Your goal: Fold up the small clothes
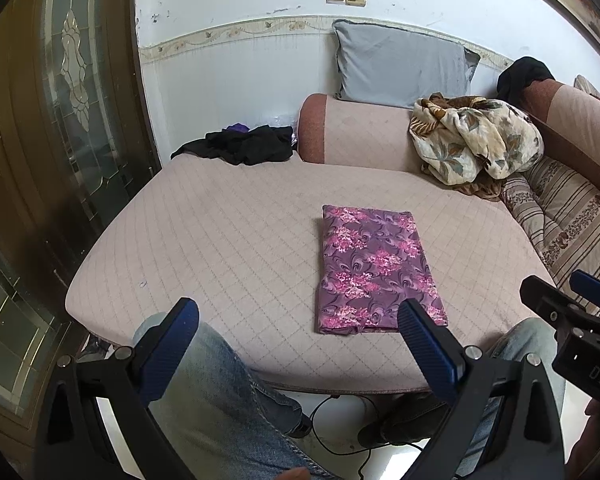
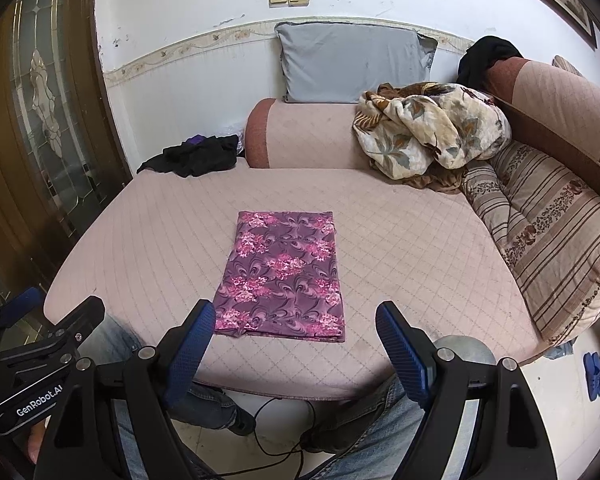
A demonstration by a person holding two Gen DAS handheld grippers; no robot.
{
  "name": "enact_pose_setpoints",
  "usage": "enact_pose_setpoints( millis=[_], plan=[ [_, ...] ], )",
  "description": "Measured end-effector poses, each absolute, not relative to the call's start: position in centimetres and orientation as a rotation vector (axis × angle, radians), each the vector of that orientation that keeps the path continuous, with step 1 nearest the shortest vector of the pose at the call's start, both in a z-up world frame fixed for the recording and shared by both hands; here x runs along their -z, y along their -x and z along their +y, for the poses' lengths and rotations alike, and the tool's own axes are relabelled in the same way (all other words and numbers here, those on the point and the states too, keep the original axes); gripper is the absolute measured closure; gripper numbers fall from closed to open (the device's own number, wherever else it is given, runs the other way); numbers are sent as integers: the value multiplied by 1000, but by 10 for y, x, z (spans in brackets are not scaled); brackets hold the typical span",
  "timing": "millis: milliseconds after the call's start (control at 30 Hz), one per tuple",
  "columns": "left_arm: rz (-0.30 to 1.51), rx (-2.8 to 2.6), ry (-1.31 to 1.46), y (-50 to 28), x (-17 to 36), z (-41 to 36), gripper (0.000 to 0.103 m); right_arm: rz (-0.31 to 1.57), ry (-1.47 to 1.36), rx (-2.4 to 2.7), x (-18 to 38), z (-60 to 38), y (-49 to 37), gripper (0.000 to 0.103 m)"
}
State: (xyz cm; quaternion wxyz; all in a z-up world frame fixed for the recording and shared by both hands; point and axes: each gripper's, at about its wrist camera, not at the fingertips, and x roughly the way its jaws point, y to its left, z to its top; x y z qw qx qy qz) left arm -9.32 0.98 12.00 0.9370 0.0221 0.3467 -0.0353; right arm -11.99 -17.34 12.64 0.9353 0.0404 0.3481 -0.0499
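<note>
Left gripper (image 1: 298,344): ribbed blue fingers spread wide, holding nothing.
Right gripper (image 2: 294,344): likewise wide apart, empty.
Cloth (image 2: 284,276): purple floral rectangle, folded flat, lying mid-cushion on the quilted pink sofa (image 2: 420,248).

Soft, even daylight, sharp centre, strong fisheye bending and dark corners.

Folded cloth (image 2: 282,276) on sofa seat (image 2: 400,248), pillow (image 2: 352,62) behind.
</note>
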Motion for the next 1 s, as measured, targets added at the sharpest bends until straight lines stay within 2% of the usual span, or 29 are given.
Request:
enact_pose_setpoints(
  millis=[1000],
  plan=[
    [715,77,-56,93,-118,8,4,717,-113,114,-121,-181,122,17]
  ],
)
